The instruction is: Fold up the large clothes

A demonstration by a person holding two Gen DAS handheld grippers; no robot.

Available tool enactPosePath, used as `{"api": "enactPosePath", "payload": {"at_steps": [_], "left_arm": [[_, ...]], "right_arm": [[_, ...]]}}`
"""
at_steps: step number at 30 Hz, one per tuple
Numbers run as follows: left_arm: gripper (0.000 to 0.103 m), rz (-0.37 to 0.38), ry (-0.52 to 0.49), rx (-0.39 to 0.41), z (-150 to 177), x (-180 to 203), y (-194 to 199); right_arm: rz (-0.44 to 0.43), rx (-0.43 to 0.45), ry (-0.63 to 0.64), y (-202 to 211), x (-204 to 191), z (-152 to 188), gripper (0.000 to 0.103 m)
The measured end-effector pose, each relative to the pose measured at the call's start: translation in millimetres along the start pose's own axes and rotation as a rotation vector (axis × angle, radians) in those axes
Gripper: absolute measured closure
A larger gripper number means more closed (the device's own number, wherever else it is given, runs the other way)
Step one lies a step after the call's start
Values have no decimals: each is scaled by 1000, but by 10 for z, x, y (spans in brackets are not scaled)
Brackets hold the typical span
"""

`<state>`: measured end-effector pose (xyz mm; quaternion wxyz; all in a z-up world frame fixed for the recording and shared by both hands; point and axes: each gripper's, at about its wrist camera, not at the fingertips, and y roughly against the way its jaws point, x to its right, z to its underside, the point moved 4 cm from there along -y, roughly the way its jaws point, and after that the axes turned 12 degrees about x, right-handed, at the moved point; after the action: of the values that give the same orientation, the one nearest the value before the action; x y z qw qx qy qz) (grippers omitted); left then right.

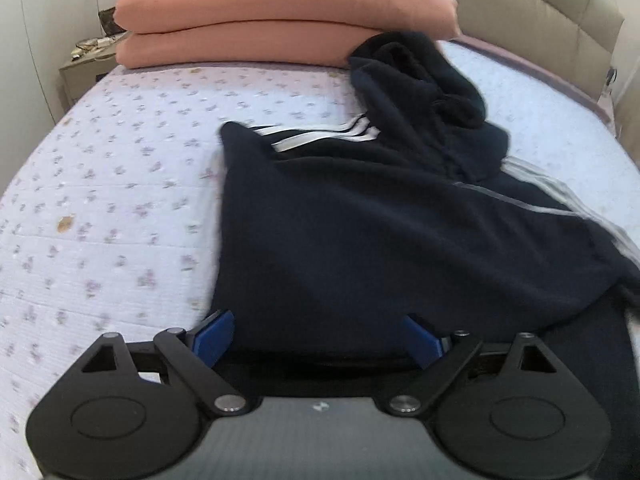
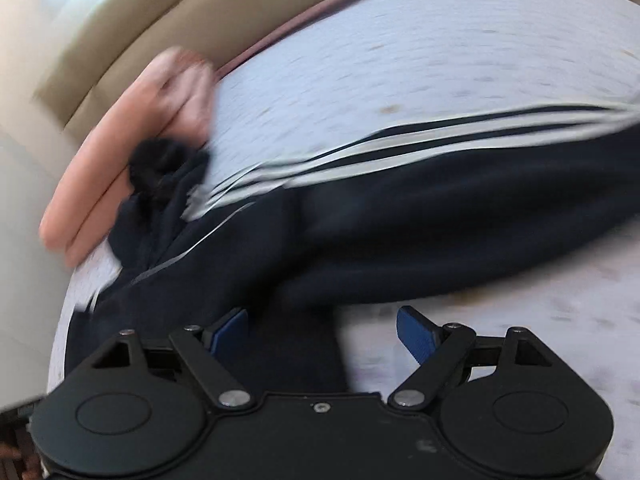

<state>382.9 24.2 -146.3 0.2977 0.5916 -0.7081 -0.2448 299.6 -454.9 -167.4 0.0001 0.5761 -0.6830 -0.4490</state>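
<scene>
A dark navy hooded jacket (image 1: 380, 232) with white sleeve stripes (image 1: 320, 138) lies on the bed, its hood bunched at the far side. My left gripper (image 1: 316, 334) is open, its blue pads (image 1: 214, 332) on either side of the jacket's near hem, which lies between them. In the blurred right wrist view the jacket (image 2: 420, 232) runs across the frame with its striped sleeve (image 2: 400, 148) stretched to the right. My right gripper (image 2: 320, 330) is open, with dark cloth by its left pad (image 2: 230, 330) and bare sheet by the right one.
The bed sheet (image 1: 120, 184) is pale lilac with small flowers. Two stacked peach pillows (image 1: 280, 20) lie at the head against a beige padded headboard (image 1: 540, 4); they also show in the right wrist view (image 2: 120, 152). A cluttered nightstand (image 1: 86, 64) stands at the far left.
</scene>
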Motion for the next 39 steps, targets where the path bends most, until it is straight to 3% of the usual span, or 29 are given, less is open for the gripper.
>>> {"api": "enactPosePath", "payload": {"at_steps": [3, 8, 11, 13, 15, 17, 21, 23, 24, 25, 29, 34, 39], "left_arm": [[10, 91, 44, 9, -40, 204, 61], [10, 124, 19, 8, -45, 476, 15], [11, 126, 12, 16, -48, 544, -31], [11, 115, 18, 24, -61, 539, -64], [11, 117, 30, 22, -64, 529, -77], [11, 115, 44, 19, -78, 502, -104], [11, 99, 40, 26, -81, 465, -133], [12, 86, 28, 31, -70, 449, -127], [13, 85, 25, 34, -64, 440, -117], [13, 87, 25, 38, -67, 431, -109], [13, 88, 41, 52, -87, 373, -37], [13, 95, 64, 71, -124, 322, 80], [13, 92, 82, 106, -167, 211, 279]], "right_arm": [[66, 59, -105, 263, 526, -198, 6], [190, 191, -321, 506, 1587, -584, 9], [274, 277, -308, 539, 1924, -788, 13], [298, 287, -244, 456, 1984, -889, 13], [305, 286, -282, 337, 2133, -917, 14], [317, 323, -310, 231, 2272, -943, 19], [419, 424, -159, 48, 2365, -1123, 38], [431, 466, -197, 3, 2452, -1189, 57], [427, 480, -215, 15, 2465, -1207, 88], [405, 496, -238, 42, 2477, -1236, 93], [302, 633, -269, 334, 2194, -1405, 93], [197, 706, -229, 611, 1699, -1706, 92], [57, 824, -183, 947, 896, -1953, 92]]}}
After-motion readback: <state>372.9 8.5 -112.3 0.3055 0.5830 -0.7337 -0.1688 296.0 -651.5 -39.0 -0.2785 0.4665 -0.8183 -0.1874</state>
